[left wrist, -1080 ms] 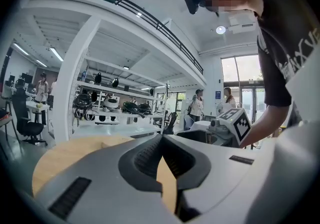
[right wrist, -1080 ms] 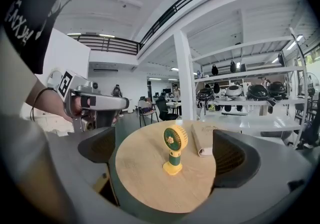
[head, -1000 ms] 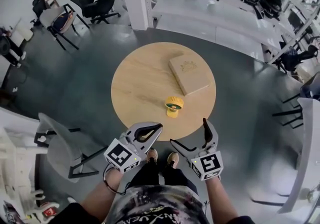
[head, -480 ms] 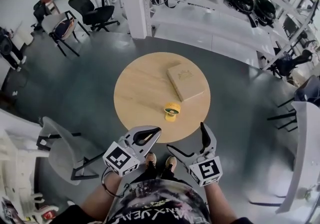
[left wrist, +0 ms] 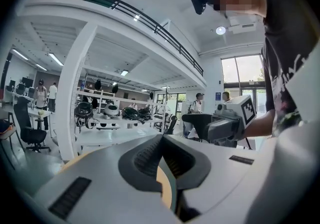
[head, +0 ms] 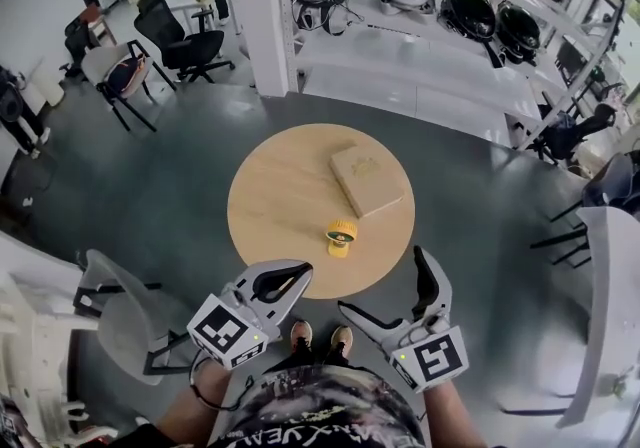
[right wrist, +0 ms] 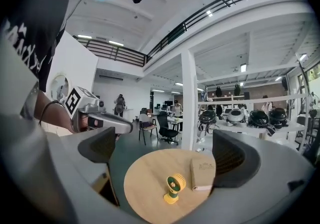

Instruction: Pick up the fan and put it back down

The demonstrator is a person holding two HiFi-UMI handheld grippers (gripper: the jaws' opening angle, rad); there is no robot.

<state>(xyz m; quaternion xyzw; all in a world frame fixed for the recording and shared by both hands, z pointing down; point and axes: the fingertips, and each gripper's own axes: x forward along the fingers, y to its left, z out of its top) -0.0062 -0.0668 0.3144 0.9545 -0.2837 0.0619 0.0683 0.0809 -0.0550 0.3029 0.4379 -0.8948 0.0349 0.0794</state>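
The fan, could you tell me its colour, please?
The fan is yellow with a dark green face; right gripper view shows it best.

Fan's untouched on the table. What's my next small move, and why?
Probably ease the right gripper forward and down toward the yellow fan: its jaws are apart and frame the fan, which stands upright on the round table; the left gripper is shut.

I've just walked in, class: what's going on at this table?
A person stands at a round table with a gripper in each hand. The left gripper is shut and empty; the right gripper is open and empty. The yellow fan stands untouched on the table, beside a flat box.
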